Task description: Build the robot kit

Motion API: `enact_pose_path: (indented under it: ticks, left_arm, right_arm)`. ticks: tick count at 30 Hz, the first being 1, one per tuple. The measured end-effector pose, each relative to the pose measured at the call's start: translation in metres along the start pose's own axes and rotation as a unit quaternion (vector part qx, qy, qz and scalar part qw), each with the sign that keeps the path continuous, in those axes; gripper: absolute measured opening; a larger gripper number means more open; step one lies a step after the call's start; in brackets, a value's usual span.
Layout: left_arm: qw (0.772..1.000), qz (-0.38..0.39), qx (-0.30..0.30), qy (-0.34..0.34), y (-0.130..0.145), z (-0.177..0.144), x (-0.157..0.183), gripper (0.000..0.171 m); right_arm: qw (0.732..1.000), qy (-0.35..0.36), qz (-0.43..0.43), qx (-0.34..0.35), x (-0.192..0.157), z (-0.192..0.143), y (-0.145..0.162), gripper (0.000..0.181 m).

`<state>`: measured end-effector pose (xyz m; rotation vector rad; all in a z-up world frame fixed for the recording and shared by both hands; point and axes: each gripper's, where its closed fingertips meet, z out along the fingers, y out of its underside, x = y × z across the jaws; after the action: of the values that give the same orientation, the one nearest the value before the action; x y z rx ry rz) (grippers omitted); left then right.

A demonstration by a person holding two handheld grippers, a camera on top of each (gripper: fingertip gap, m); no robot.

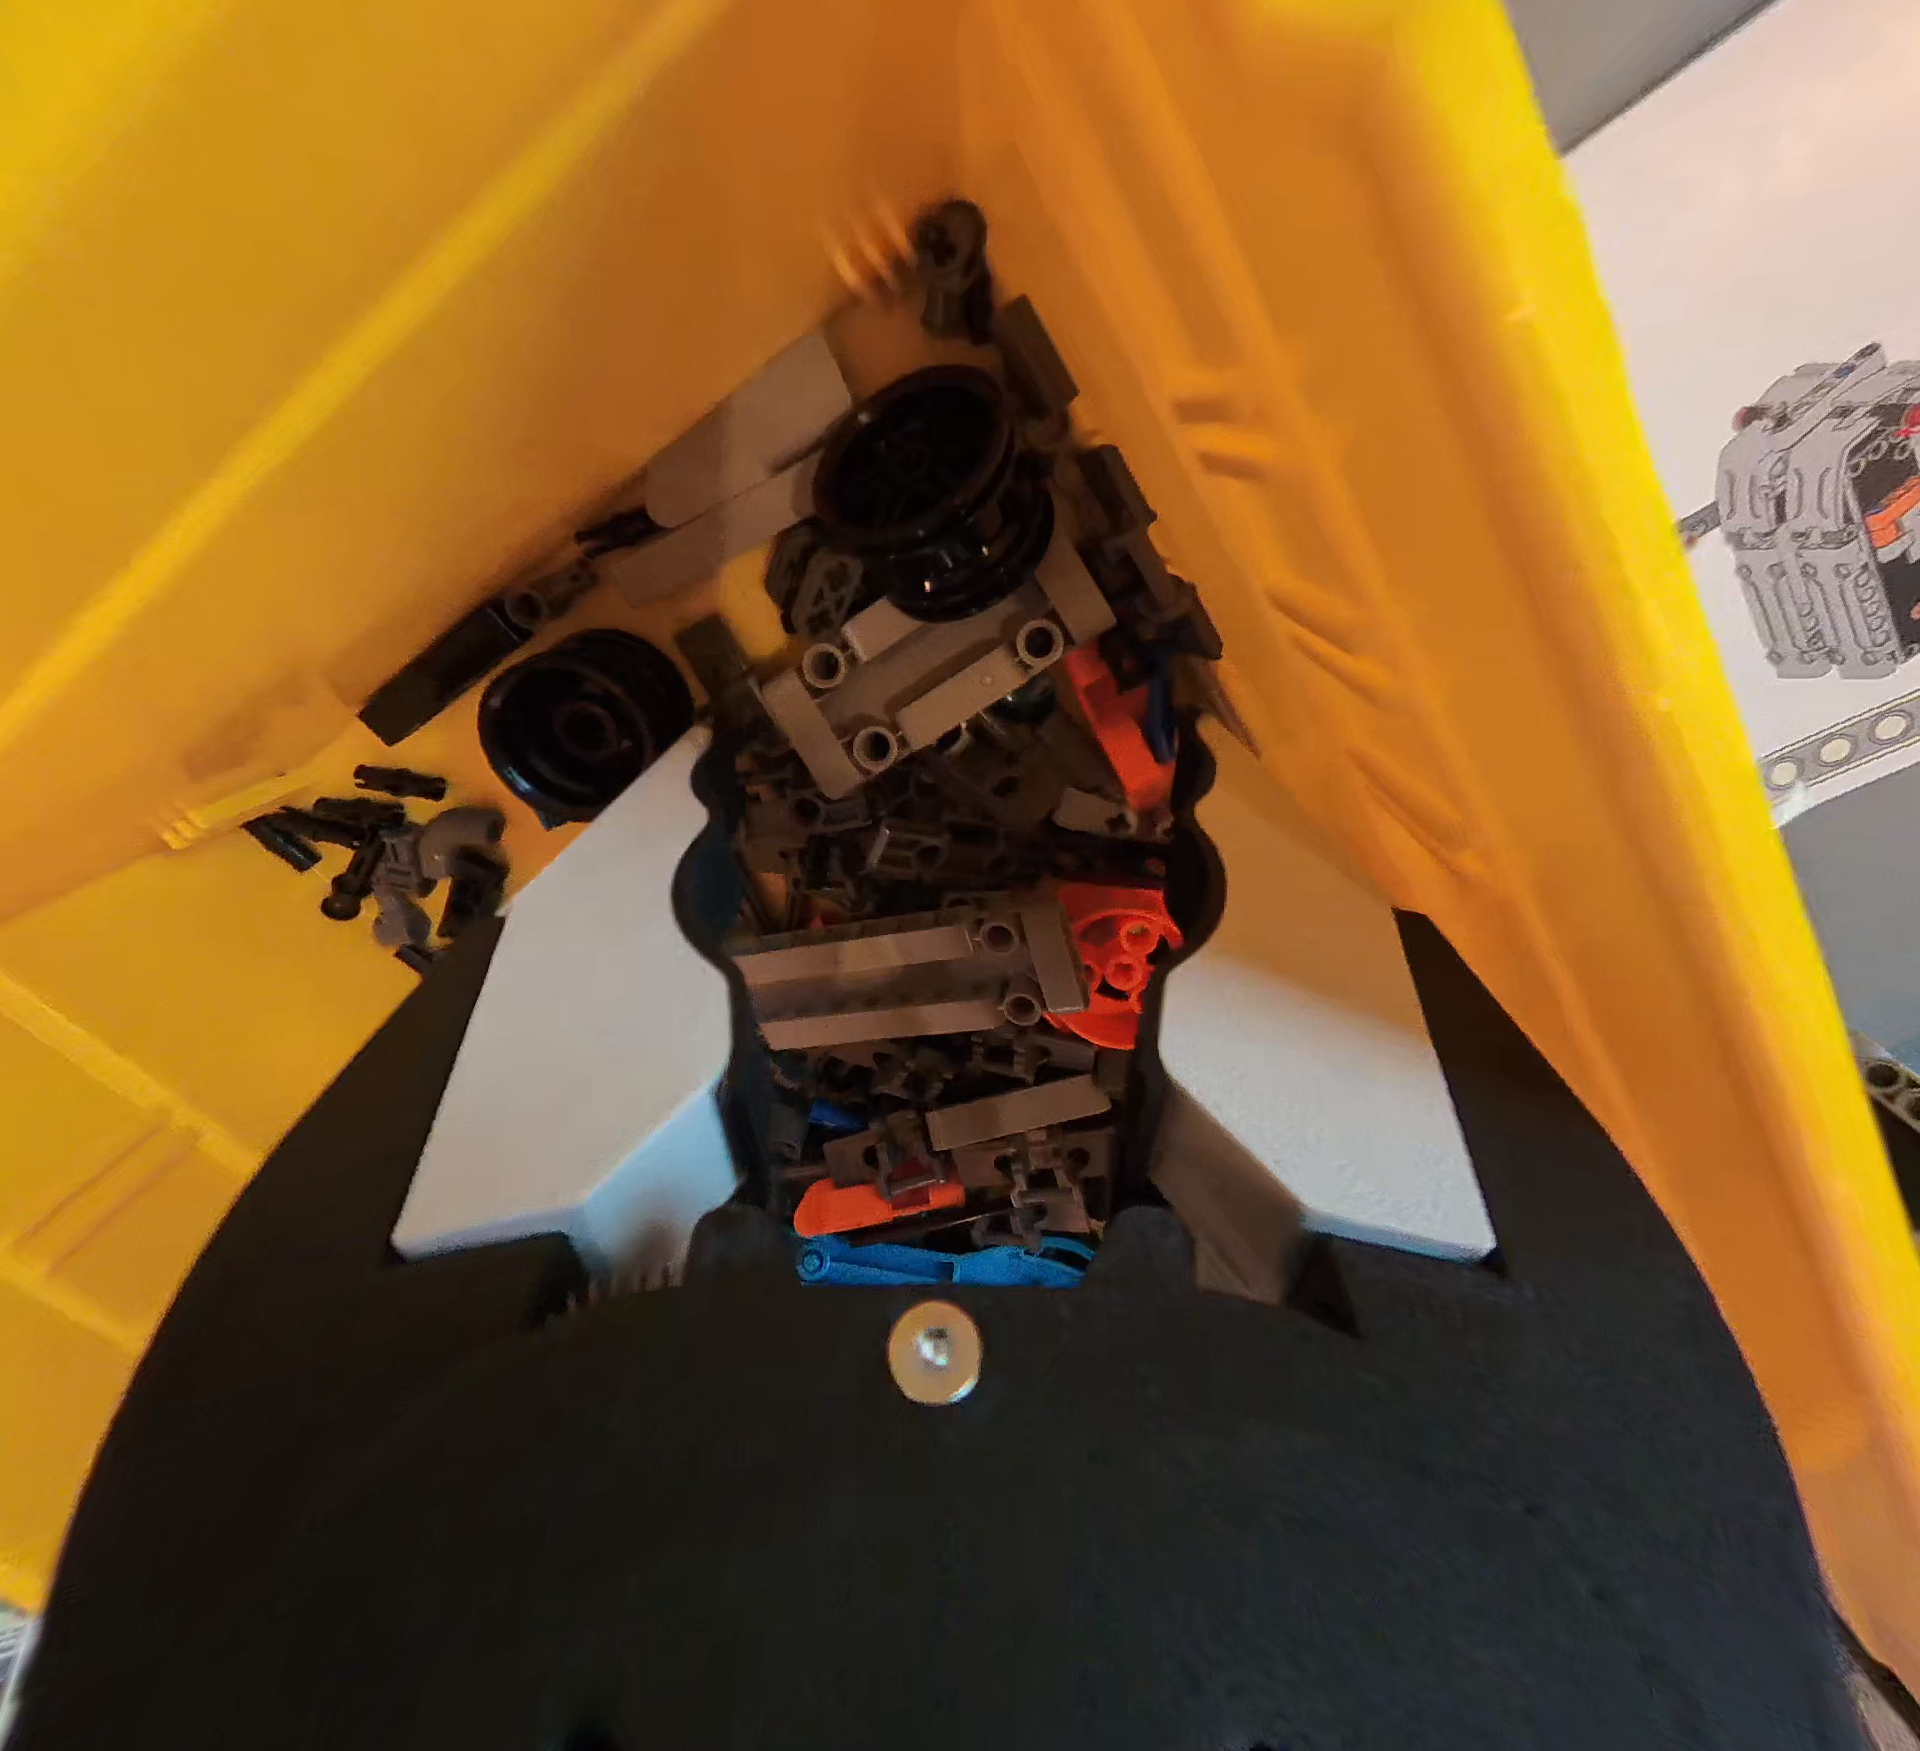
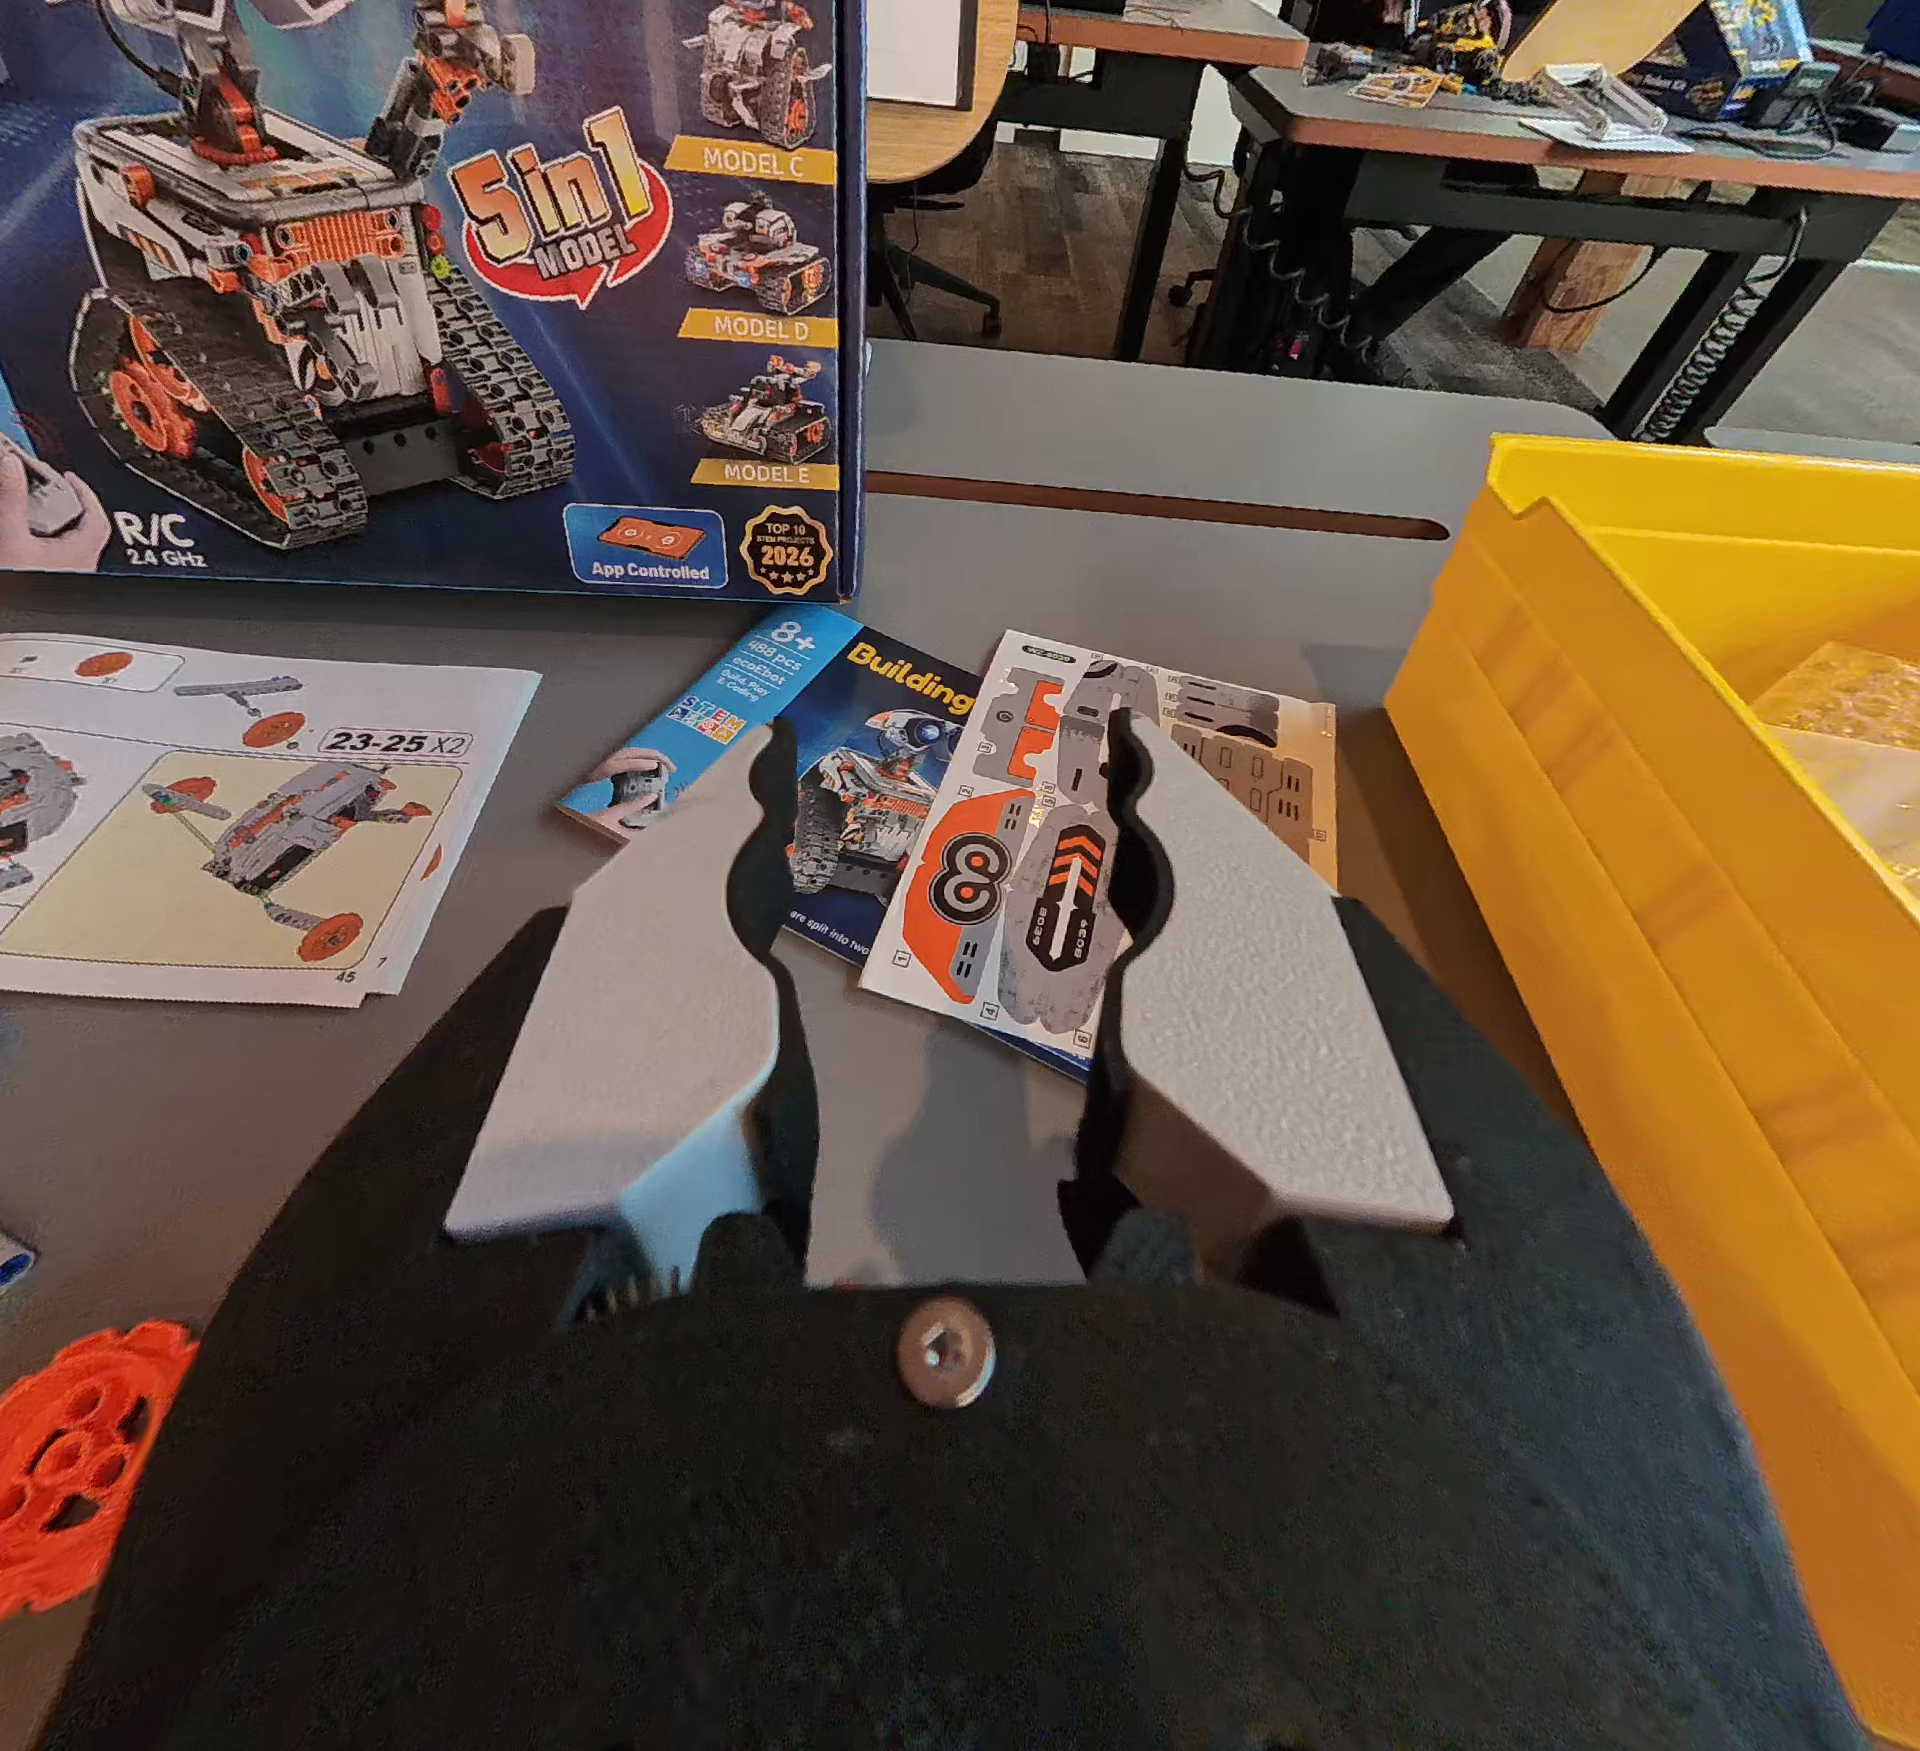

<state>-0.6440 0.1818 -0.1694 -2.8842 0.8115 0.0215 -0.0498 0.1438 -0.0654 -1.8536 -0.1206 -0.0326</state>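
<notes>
My left gripper (image 1: 951, 766) is open inside a tilted yellow bin (image 1: 416, 247), its jaws spread over a pile of grey, black and orange building parts (image 1: 914, 984) in the bin's corner. Two black wheels (image 1: 925, 496) (image 1: 582, 725) and loose black pins (image 1: 353, 849) lie just beyond the fingertips. My right gripper (image 2: 948, 735) is open and empty above the grey table (image 2: 1143, 434). Its jaws frame a sticker sheet (image 2: 997, 891) that lies on a blue booklet (image 2: 831, 714).
A yellow bin (image 2: 1662, 870) stands at the right of the table. A big toy-robot box (image 2: 416, 195) stands at the back left, with an open instruction sheet (image 2: 260, 818) before it. An orange gear (image 2: 73, 1452) lies near left. A person sits at desks (image 2: 1558, 132) behind. About 60 cm separates my left fingertips from my right.
</notes>
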Motion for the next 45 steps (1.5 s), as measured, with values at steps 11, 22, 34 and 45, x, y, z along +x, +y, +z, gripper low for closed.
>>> enact_pose_path:
  ticks: [11,22,34,45]
  left_arm:
    - [0.999,-0.015,-0.049,-0.009,0.025,-0.006,-0.007,0.051]
    - [0.996,-0.039,-0.079,0.001,0.042,-0.010,-0.014,0.015]
    - [0.989,-0.080,-0.124,-0.004,0.075,-0.029,-0.017,0.014]
    - [0.995,-0.065,0.040,0.061,0.003,-0.033,-0.004,0.049]
  right_arm:
    - [0.998,-0.003,-0.061,-0.014,-0.011,0.010,0.009,0.059]
    - [0.997,-0.017,-0.060,-0.035,-0.015,0.021,0.022,0.059]
    - [0.996,-0.029,-0.066,-0.055,-0.020,0.034,0.035,0.058]
    - [0.998,-0.035,-0.008,-0.046,-0.013,0.039,0.038,0.057]
